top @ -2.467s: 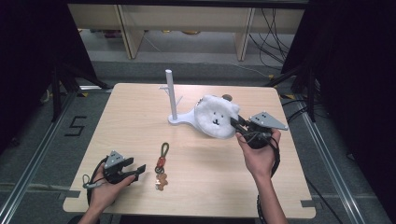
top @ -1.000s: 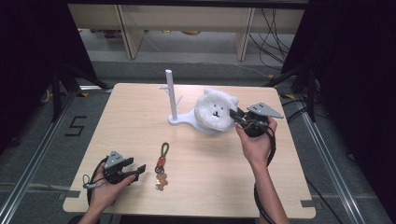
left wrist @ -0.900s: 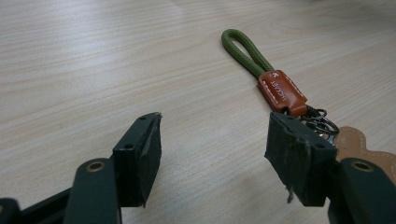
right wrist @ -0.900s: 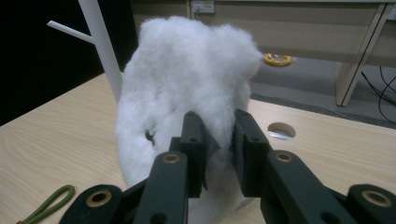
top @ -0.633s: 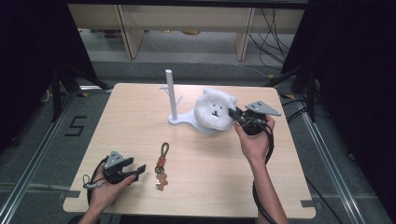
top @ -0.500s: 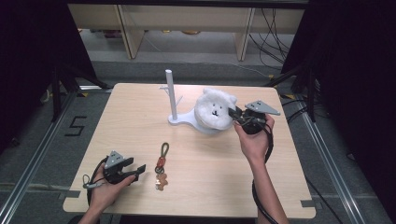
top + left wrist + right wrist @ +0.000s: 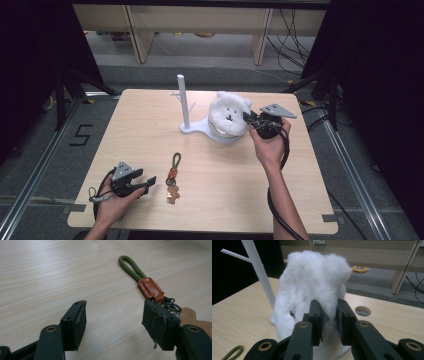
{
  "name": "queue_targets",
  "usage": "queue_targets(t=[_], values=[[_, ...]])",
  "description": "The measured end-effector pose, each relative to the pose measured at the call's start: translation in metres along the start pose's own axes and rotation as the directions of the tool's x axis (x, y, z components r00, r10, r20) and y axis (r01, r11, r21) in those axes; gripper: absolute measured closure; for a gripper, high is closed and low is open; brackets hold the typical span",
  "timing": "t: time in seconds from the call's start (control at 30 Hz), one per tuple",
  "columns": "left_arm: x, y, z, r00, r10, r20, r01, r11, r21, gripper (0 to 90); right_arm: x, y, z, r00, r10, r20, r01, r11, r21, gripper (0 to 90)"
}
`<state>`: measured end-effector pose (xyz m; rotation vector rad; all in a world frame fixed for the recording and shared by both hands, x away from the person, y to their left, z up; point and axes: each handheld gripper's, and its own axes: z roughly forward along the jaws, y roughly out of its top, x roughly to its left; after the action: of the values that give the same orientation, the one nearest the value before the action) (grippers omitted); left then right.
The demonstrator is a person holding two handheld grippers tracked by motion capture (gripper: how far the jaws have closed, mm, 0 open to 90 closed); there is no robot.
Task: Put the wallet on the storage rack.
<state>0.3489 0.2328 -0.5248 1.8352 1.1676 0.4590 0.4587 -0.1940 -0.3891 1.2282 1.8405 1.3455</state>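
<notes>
The right claw [image 7: 329, 315] was clamped on the fluffy white plush bear-face hat [image 7: 228, 114], held upright just beside the white plastic peg stand [image 7: 182, 100] at the far side of the pale wooden worktop [image 7: 225, 190]. The left claw [image 7: 113, 322] rested with jaws apart near the green cord keychain with a tan leather tag [image 7: 146, 282], gripping nothing.

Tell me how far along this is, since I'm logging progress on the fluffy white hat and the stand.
Done: the right gripper is shut on the fluffy white bear-face hat, lifted beside the white hanger stand. In hand: carrying it at the stand; it hangs on no peg yet. Left: probably hooking it on, then the green-looped keychain with tan leather tag, lying untouched before the open left gripper.
</notes>
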Motion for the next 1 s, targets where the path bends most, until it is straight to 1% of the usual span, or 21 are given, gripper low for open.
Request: queue_targets(t=[0.03,0.07,0.1,0.17,0.2,0.3,0.33,0.37,0.4,0.43,0.47,0.53,0.6,0.7,0.73,0.8,0.83,0.87,0.9,0.93,1.0], values=[[0.000,0.000,0.000,1.0000,0.000,0.000,0.000,1.0000,0.000,35.2,0.001,0.000,0.001,0.9999,0.012,0.002,-0.012,1.000,-0.001,76.9],[0.000,0.000,0.000,1.0000,0.000,0.000,0.000,1.0000,0.000,35.2,0.000,0.001,0.003,1.0000,0.003,-0.007,-0.003,1.000,0.004,76.9],[0.000,0.000,0.000,1.0000,0.004,-0.002,-0.004,1.0000,0.003,35.2,-0.001,0.001,0.005,1.0000,-0.003,-0.001,0.003,1.000,0.004,76.9],[0.000,0.000,0.000,1.0000,0.004,-0.002,-0.004,1.0000,0.002,35.2,-0.001,0.001,0.007,1.0000,-0.001,-0.001,0.001,1.000,0.006,76.9],[0.000,0.000,0.000,1.0000,0.003,-0.001,-0.003,1.0000,0.001,35.2,-0.002,0.002,0.011,1.0000,0.002,0.000,-0.002,1.000,0.004,76.9],[0.000,0.000,0.000,1.0000,0.001,-0.001,-0.001,1.0000,-0.003,35.2,-0.002,0.002,0.017,0.9999,0.014,0.005,-0.014,1.000,0.027,76.9],[0.000,0.000,0.000,1.0000,0.001,-0.001,-0.001,1.0000,-0.003,35.2,-0.002,0.002,0.017,0.9999,0.014,0.005,-0.014,1.000,0.027,76.9],[0.000,0.000,0.000,1.0000,0.000,0.000,0.000,1.0000,-0.002,35.3,-0.003,0.001,0.022,1.0000,0.008,0.005,-0.008,0.999,0.033,76.9],[0.000,0.000,0.000,1.0000,0.003,-0.001,-0.003,1.0000,0.001,35.2,-0.003,0.000,0.023,0.9999,0.013,0.010,-0.013,0.999,0.038,76.9],[0.000,0.000,0.000,1.0000,0.004,-0.001,-0.004,1.0000,0.001,35.2,-0.004,0.000,0.026,0.9999,0.000,0.015,0.000,0.999,0.039,76.9],[0.000,0.000,0.000,1.0000,0.004,-0.001,-0.004,1.0000,0.001,35.2,-0.005,-0.001,0.028,0.9999,-0.003,0.016,0.003,0.999,0.037,76.9],[0.000,0.000,0.000,1.0000,0.005,-0.001,-0.005,1.0000,0.001,35.2,-0.007,-0.002,0.032,0.9998,-0.011,0.017,0.010,0.999,0.051,76.9],[0.000,0.000,0.000,1.0000,0.005,-0.001,-0.005,1.0000,0.001,35.2,-0.008,-0.002,0.035,0.9993,-0.023,0.029,0.021,0.998,0.064,76.9],[0.000,0.000,0.000,1.0000,0.004,-0.001,-0.004,1.0000,0.000,35.2,-0.006,-0.003,0.039,0.9989,-0.023,0.042,0.020,0.998,0.064,76.9],[0.000,0.000,0.000,1.0000,0.004,-0.001,-0.004,1.0000,0.000,35.2,-0.006,-0.004,0.040,0.9979,-0.038,0.053,0.035,0.997,0.067,76.8],[0.000,0.000,0.000,1.0000,0.004,-0.001,-0.004,1.0000,0.001,35.2,-0.006,-0.004,0.042,0.9977,-0.043,0.052,0.040,0.997,0.064,76.8],[0.000,0.000,0.000,1.0000,0.004,-0.001,-0.004,1.0000,0.002,35.2,-0.005,-0.006,0.043,0.9960,-0.054,0.072,0.049,0.996,0.071,76.6],[0.000,0.000,0.000,1.0000,0.004,-0.001,-0.004,1.0000,0.002,35.2,-0.005,-0.006,0.043,0.9960,-0.054,0.072,0.049,0.996,0.071,76.6],[0.000,0.000,0.000,1.0000,0.004,0.000,-0.004,1.0000,0.001,35.3,-0.007,-0.008,0.046,0.9930,-0.085,0.082,0.079,0.994,0.080,76.5],[0.000,0.000,0.000,1.0000,0.004,0.000,-0.004,1.0000,0.001,35.2,-0.005,-0.010,0.047,0.9913,-0.080,0.104,0.072,0.994,0.077,76.3],[0.000,0.000,0.000,1.0000,0.005,0.000,-0.005,1.0000,0.001,35.2,-0.005,-0.012,0.048,0.9890,-0.101,0.108,0.090,0.991,0.103,75.9]])
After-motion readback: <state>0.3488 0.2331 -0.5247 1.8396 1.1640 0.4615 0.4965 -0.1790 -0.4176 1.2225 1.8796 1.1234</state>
